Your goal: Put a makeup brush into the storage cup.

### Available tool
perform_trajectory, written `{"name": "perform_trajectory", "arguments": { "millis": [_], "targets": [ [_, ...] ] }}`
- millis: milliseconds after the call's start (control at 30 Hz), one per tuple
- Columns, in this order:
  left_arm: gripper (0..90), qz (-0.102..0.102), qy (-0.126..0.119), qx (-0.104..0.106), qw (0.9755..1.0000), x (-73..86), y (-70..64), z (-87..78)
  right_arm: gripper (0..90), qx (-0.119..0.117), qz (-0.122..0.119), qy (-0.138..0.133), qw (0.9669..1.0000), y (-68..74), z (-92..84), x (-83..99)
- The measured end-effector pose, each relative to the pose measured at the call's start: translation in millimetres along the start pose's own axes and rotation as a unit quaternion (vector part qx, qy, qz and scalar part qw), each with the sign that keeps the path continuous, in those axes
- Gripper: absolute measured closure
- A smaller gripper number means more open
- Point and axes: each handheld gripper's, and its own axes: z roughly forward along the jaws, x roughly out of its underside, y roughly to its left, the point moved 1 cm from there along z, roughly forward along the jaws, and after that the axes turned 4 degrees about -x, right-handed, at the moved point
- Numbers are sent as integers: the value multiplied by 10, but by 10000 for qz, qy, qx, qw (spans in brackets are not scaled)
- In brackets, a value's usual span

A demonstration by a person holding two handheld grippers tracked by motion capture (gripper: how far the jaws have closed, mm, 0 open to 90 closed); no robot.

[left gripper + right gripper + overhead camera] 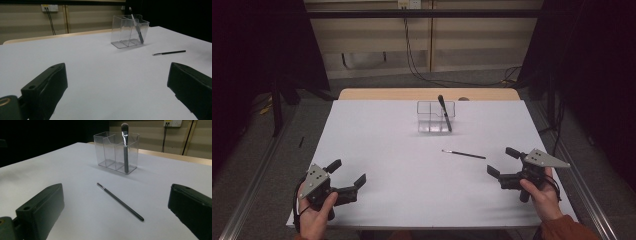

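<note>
A clear plastic organiser (435, 116) (128, 31) (115, 152) with compartments stands at the far middle of the white table. A dark makeup brush (444, 113) (137, 25) (125, 147) leans upright in its right-hand compartment. A thin black brush (463, 154) (169, 52) (120, 201) lies flat on the table, in front of the organiser. My left gripper (347, 172) (117, 92) is open near the front left corner, held in a hand. My right gripper (502, 162) (117, 212) is open at the front right, a short way right of the thin brush. Nothing is between either pair of jaws.
The white sheet (387, 150) covers a wooden table whose far edge (427, 93) shows. Cables (417, 70) hang down the back wall to the floor. Dark stands (277, 100) flank the table on both sides.
</note>
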Motion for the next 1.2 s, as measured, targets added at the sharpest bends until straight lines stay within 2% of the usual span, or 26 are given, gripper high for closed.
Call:
{"name": "perform_trajectory", "arguments": {
  "millis": [100, 200, 300, 367, 400, 567, 667, 733, 900, 967, 1200],
  "targets": [
    [22, 56, 20, 61, 10000, 0, -9, -2, 0, -17, 75, 66, 9999, -23, 65, -36],
    [21, 150, 36, 74, 9999, -2, -11, -4, 0, -54, -47, 141, 9999, -44, 150, -97],
    [21, 124, 18, 31, 9999, 0, -5, -11, 0, -98, -180, 190, 9996, -67, 248, -180],
    [20, 165, 58, 110, 9998, 6, -6, -15, 0, -236, -148, 388, 9989, -86, 319, -229],
    [19, 186, 54, 77, 9998, 3, -7, -18, 0, -351, -112, 503, 9981, -97, 358, -249],
    [16, 221, -11, 89, 9997, -4, -7, -30, 0, -337, -302, 692, 9966, -121, 534, -289],
    [22, 248, 13, 38, 9997, -8, 8, -36, 0, -418, -371, 727, 9958, -127, 625, -318],
    [23, 162, 22, 33, 9999, -8, 21, -32, 0, -387, -465, 713, 9956, -132, 680, -331],
    [27, 117, 20, -2, 9999, -14, 44, -20, 0, -688, -414, 794, 9936, -151, 812, -366],
    [28, 139, 28, 25, 9999, -17, 38, -24, 0, -656, -433, 721, 9943, -150, 850, -371],
    [28, 161, -2, 4, 9999, -21, 29, -35, 0, -754, -513, 800, 9926, -148, 944, -444]
  ]
}}
